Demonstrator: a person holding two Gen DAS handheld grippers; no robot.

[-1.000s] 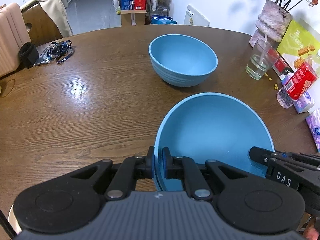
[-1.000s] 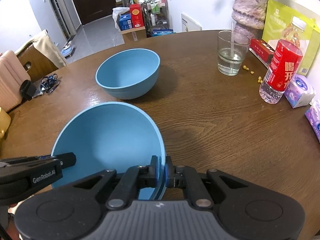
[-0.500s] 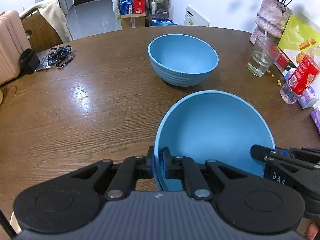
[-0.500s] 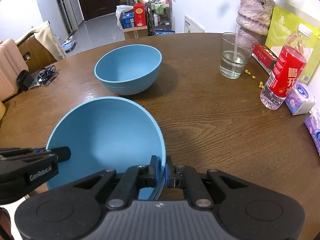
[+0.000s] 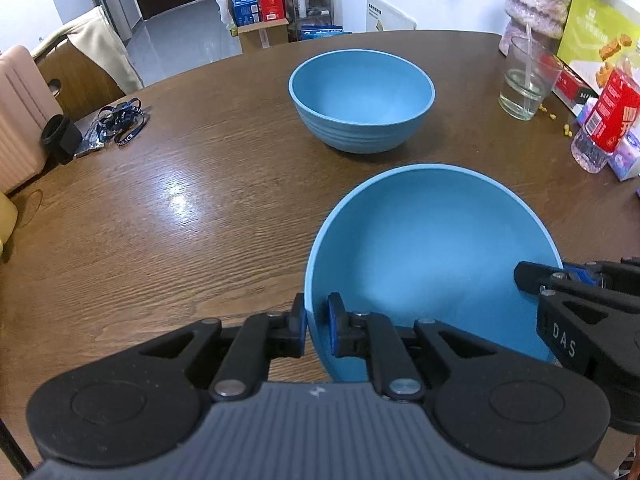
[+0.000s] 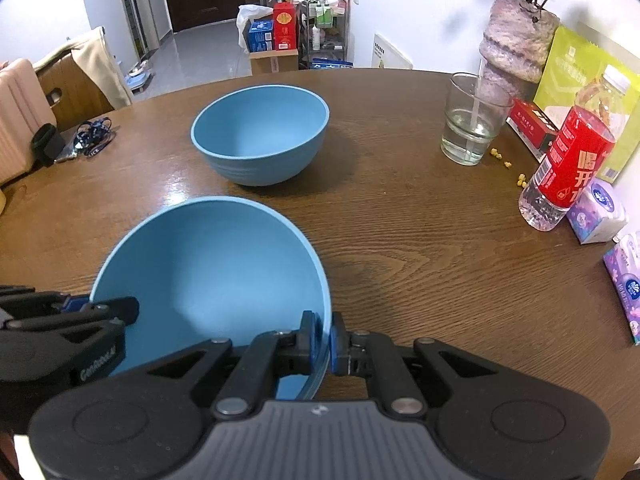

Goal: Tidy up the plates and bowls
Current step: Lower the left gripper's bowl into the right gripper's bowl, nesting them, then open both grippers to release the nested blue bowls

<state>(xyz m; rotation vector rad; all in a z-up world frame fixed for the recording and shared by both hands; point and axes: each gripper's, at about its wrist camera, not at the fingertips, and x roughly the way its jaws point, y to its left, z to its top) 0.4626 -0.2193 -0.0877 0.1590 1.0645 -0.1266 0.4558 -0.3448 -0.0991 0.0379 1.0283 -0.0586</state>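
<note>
Both grippers hold one blue bowl (image 5: 432, 256), seen also in the right wrist view (image 6: 208, 264). My left gripper (image 5: 317, 328) is shut on its left rim. My right gripper (image 6: 322, 340) is shut on its right rim and also shows in the left wrist view (image 5: 532, 280). The left gripper also shows at the left edge of the right wrist view (image 6: 120, 308). The bowl is held tilted above the wooden table (image 5: 180, 220). A second blue bowl (image 5: 362, 98) stands upright farther back on the table (image 6: 420, 220), also in the right wrist view (image 6: 260, 132).
A glass of water with a straw (image 6: 472, 120), a red-labelled bottle (image 6: 568, 168), tissue packs (image 6: 596, 212), a vase (image 6: 516, 48) and snack boxes stand at the right. A lanyard (image 5: 120, 124) and black cup (image 5: 60, 138) lie far left. Chairs stand beyond the table's left edge.
The held bowl has risen, both cameras now looking down from higher. The far bowl has not moved.
</note>
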